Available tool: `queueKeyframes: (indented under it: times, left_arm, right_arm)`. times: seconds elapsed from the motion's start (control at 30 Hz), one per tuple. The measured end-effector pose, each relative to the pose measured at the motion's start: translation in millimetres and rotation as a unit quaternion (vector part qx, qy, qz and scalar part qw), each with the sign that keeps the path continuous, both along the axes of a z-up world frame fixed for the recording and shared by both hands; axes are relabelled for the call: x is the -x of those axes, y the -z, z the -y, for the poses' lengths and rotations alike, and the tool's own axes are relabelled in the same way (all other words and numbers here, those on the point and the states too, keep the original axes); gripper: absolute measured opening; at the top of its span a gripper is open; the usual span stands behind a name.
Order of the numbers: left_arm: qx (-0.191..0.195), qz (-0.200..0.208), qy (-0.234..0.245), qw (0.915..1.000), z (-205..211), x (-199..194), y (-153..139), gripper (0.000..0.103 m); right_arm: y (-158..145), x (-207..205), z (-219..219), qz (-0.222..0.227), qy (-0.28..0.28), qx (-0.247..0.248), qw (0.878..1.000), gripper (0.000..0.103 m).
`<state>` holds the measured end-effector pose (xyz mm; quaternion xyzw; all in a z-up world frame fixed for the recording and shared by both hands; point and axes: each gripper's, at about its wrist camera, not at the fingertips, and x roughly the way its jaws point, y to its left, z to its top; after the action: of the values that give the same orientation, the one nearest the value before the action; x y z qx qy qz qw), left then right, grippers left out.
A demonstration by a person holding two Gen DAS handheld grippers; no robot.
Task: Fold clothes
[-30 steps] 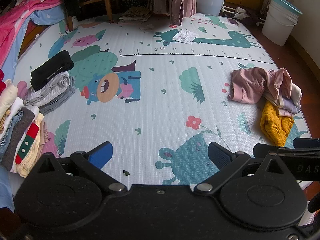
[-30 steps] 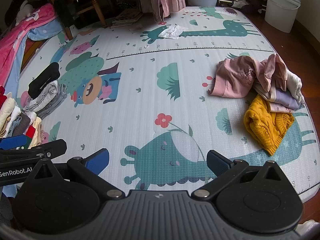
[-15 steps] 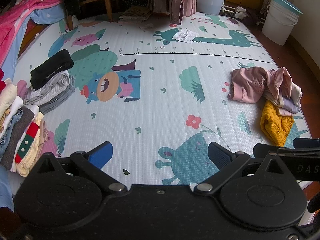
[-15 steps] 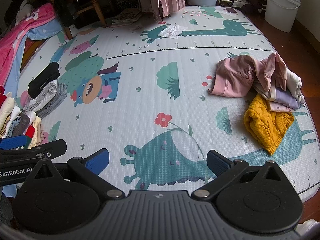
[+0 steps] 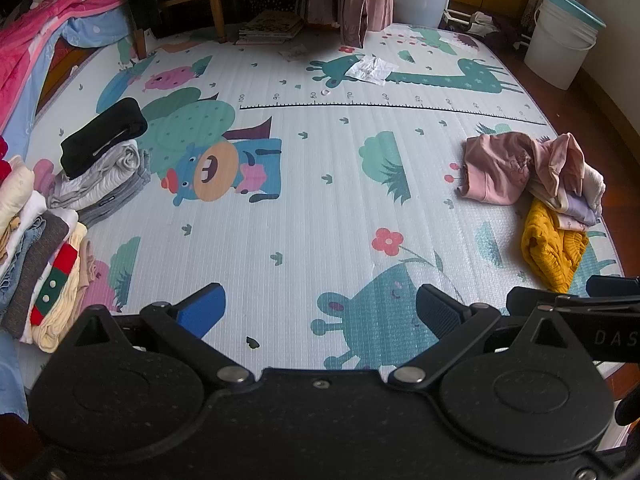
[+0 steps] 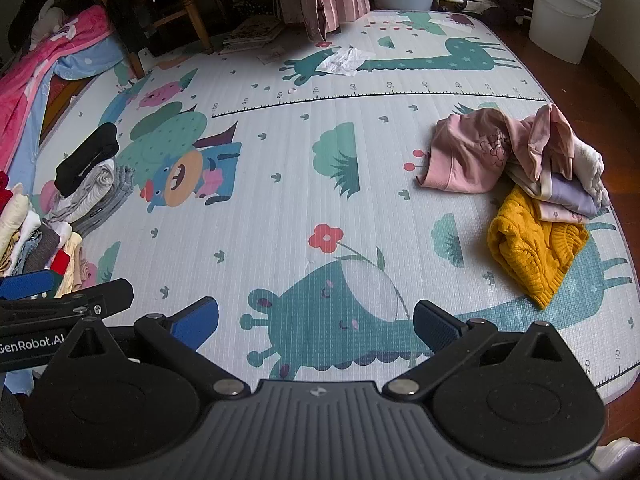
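Note:
A heap of unfolded clothes lies at the mat's right side: a pink sweatshirt (image 5: 500, 168) (image 6: 468, 156), a lilac garment (image 6: 568, 196) and a yellow knit sweater (image 5: 552, 248) (image 6: 532, 248). Folded stacks sit at the left: a black and grey pile (image 5: 104, 156) (image 6: 88, 176) and a row of folded pieces (image 5: 36, 256) (image 6: 36, 240). My left gripper (image 5: 318, 314) hovers open over the near mat, holding nothing. My right gripper (image 6: 316, 322) is open too, empty, well short of the sweater. Each gripper's side shows in the other's view.
The cartoon play mat (image 5: 320, 200) covers the floor. A white paper (image 5: 370, 68) lies at its far end. White buckets (image 5: 560, 36) stand at the far right, wooden chair legs (image 5: 212, 4) and books (image 5: 272, 26) at the back, pink bedding (image 5: 44, 20) at the left.
Both views have barely shifted; the grippers stay open and the clothes lie where they were.

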<state>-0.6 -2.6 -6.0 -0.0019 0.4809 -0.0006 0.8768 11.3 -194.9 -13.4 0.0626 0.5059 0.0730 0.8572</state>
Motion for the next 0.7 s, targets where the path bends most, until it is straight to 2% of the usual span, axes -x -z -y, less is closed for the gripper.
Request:
queueKeyframes:
  times: [0.7]
  left_arm:
    - [-0.001, -0.001, -0.001, 1.0, 0.6, -1.9, -1.5, 0.102]
  right_arm:
    - [0.5, -0.9, 1.9, -0.001, 0.0, 0.0, 1.0, 0.103]
